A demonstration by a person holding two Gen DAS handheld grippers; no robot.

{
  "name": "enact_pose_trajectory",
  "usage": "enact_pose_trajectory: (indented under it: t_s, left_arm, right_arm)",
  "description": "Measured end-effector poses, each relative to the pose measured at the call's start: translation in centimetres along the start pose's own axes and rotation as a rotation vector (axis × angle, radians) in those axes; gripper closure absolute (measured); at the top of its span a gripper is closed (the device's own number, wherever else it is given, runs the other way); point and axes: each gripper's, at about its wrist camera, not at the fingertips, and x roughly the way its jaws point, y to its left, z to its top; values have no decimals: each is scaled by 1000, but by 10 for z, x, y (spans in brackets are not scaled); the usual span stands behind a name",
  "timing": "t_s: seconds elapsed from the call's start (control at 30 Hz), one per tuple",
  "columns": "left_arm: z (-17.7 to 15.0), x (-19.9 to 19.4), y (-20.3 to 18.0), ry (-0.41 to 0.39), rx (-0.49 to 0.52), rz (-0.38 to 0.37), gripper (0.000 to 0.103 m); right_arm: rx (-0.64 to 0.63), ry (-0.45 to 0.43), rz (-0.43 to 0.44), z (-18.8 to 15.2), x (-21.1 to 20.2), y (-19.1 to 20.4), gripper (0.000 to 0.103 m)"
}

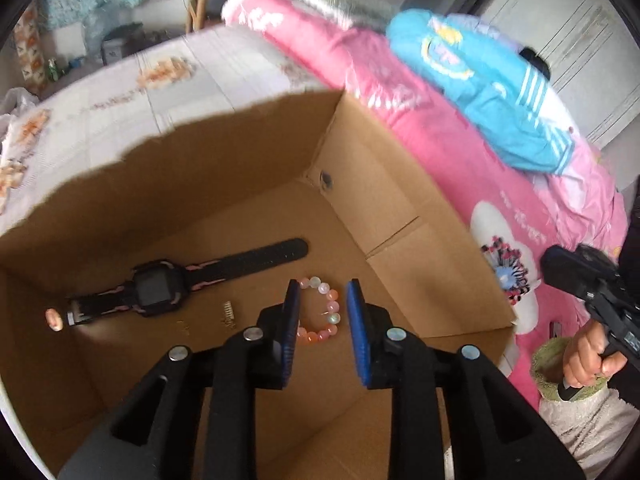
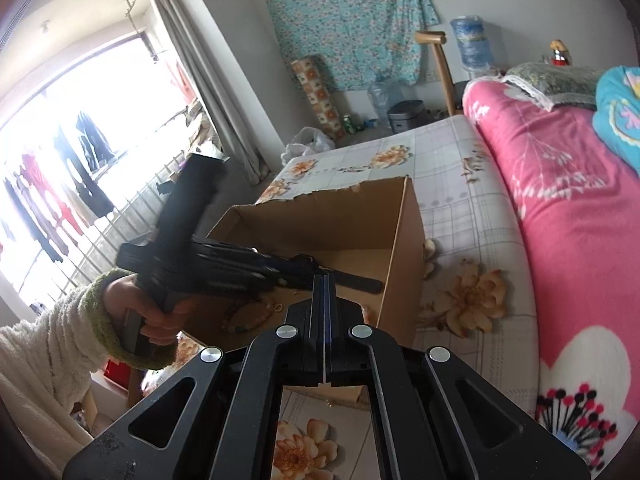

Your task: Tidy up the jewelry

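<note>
An open cardboard box stands on the bed. On its floor lie a black and pink watch, a bracelet of pink and pale beads, a small metal spring-like piece and a small pink item. My left gripper hangs inside the box with its blue pads apart and open, right over the bracelet, which lies loose on the cardboard. My right gripper is shut with nothing between its pads. It points at the near edge of the box from outside.
A pink quilt with a blue garment on it lies right of the box. The floral sheet stretches behind it. A hand in a fluffy white sleeve holds the left tool. A bright window with railing is at left.
</note>
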Motion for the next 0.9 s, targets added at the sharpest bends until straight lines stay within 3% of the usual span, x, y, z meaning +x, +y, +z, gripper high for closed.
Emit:
enact_pose_trajectory:
  t_s: [0.17,0.33,0.47,0.6,0.7,0.77,0.9]
  left_arm:
    - [-38,-57,-25,-167,104,8,74]
    - [-111,-98,-50,-309,197,-44,68]
    - [-151,-83,-56,-311,196,-44,68]
    - [-165,-50,-46,-282,131,27,68]
    - [-163,-35,-30,-291,71,87,68]
    - [-161,-33,-23,-302,41,44,68]
    - [-159,-31,-21,-335,46,86,68]
  right_arm:
    - [26,-45,-10,-19,-27,11,101]
    - [58,-30,8,-55,-38,23,101]
    - [100,66,0,-80,-10,25,101]
    - [126,145,-66,-87,23,20,101]
    - [138,154,-87,-82,36,16,100]
    - [149,146,-93,-76,41,13,99]
    - [143,129,-122,-74,45,12,95]
